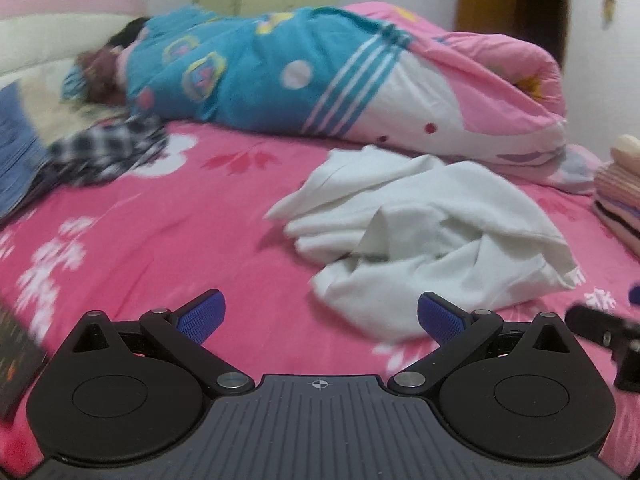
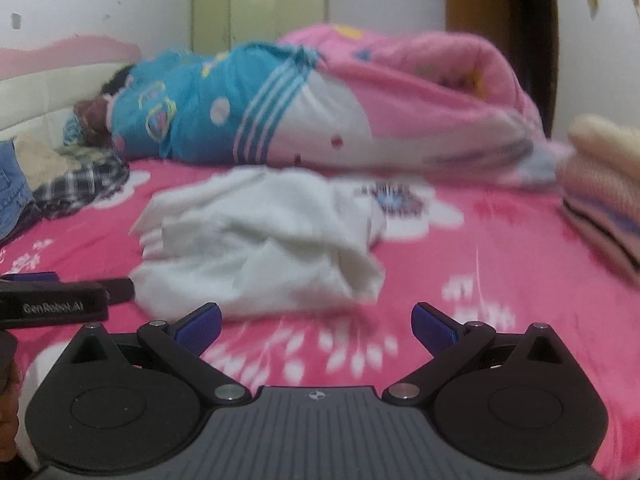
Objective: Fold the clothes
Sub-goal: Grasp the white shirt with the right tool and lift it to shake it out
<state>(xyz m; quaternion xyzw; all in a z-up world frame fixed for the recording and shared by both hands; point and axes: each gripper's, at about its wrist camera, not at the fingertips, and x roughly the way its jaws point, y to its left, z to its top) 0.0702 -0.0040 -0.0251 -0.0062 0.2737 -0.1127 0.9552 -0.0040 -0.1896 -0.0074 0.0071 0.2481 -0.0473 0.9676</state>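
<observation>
Behind blurred white garment (image 2: 256, 248), half-hidden sleeper (image 2: 168, 112)

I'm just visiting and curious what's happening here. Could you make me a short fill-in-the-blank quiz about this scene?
1. The crumpled garment lying on the bedsheet is ____ in colour.
2. Both the left gripper and the right gripper are ____.
3. The bedsheet is mostly ____ with white flowers.

Missing words: white; open; pink

Pink floral bed (image 1: 200, 220); crumpled white garment (image 1: 420, 232), rolled quilt (image 1: 360, 80)
</observation>
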